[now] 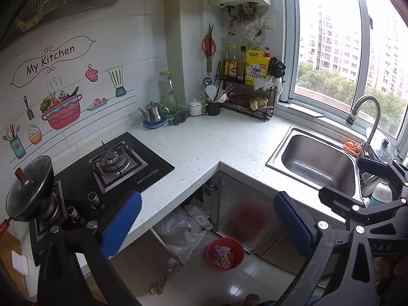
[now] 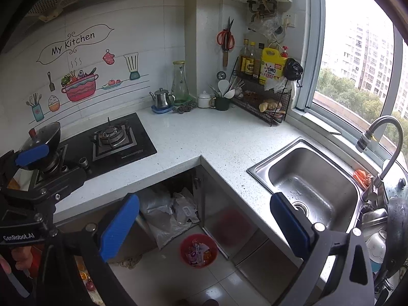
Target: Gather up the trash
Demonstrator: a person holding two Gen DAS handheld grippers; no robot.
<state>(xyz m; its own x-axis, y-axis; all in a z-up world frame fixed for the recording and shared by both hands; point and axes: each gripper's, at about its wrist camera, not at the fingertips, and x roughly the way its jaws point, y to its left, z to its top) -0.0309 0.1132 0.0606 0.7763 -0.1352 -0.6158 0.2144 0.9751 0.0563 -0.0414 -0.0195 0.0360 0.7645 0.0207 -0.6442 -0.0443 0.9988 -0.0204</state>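
Trash is filling a small red bin that is standing on the tiled floor, just in front of the open cabinet under the counter corner; in the right wrist view the same bin is sitting at about six o'clock. Both grippers are hanging above it with nothing between their blue pads. The left gripper is holding its jaws wide apart, and the right gripper is doing the same. At three o'clock of the left view the right gripper's black frame is showing, and at nine o'clock of the right view the left gripper's blue pad is showing.

Behind the bin, crumpled clear plastic bags are lying inside the cabinet opening. Above, the white speckled counter is wrapping round the corner. At nine o'clock a black gas hob is carrying a lidded wok. At three o'clock a steel sink is sitting under a curved tap. Farther back, at twelve o'clock, a steel teapot, a glass carafe and a wire rack with bottles and a yellow detergent jug are standing against the tiled wall.
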